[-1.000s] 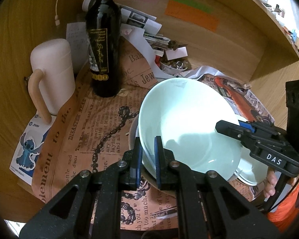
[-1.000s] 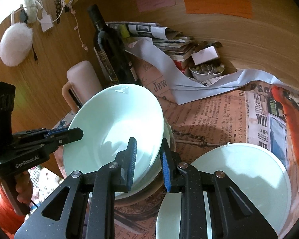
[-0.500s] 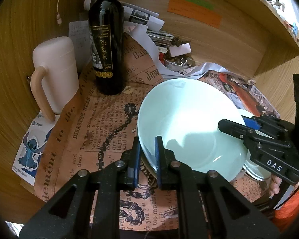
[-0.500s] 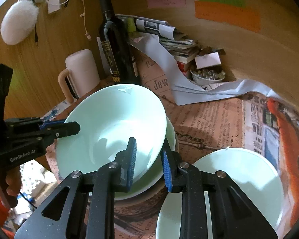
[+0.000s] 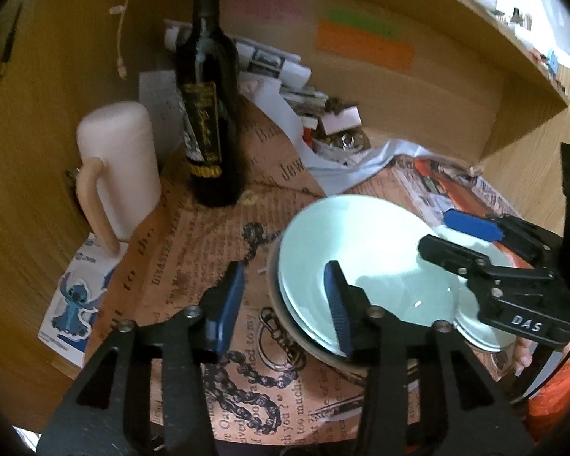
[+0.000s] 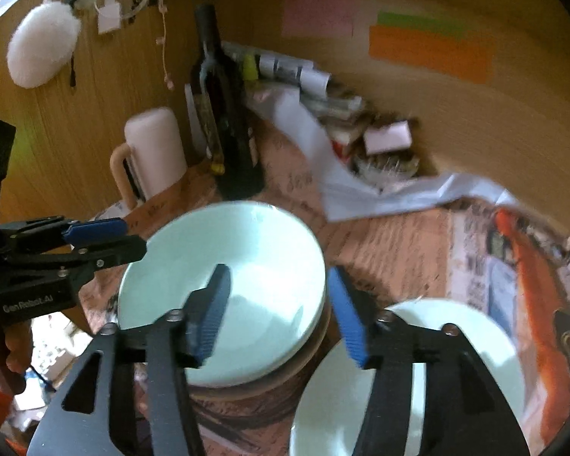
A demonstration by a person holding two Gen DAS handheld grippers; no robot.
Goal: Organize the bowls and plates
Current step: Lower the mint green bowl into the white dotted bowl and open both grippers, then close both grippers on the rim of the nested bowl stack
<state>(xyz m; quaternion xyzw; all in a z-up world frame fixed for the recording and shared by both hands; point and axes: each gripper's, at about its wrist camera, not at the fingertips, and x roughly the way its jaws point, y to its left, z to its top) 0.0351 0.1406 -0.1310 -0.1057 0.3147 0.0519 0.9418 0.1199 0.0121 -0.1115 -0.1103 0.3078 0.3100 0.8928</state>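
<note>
A pale green bowl point(image 5: 376, 262) rests nested on a stack of bowls point(image 6: 247, 376) on the newspaper-covered table; it also shows in the right wrist view point(image 6: 239, 266). My left gripper point(image 5: 285, 296) is open, its jaws straddling the bowl's near rim without touching. My right gripper point(image 6: 281, 304) is open, its jaws straddling the bowl's right rim. A pale green plate point(image 6: 456, 361) lies to the right of the stack. The right gripper also appears in the left wrist view point(image 5: 475, 239), and the left gripper in the right wrist view point(image 6: 95, 239).
A dark wine bottle point(image 5: 207, 114) and a cream mug point(image 5: 117, 163) stand behind the stack at the left. Papers and a small dish of bits point(image 5: 338, 140) lie against the wooden back wall. A Stitch sticker point(image 5: 74, 300) lies at the table's left edge.
Both grippers have opened and let go of the green bowl, which now sits level on the stack instead of tilted. Both grippers have pulled back slightly.
</note>
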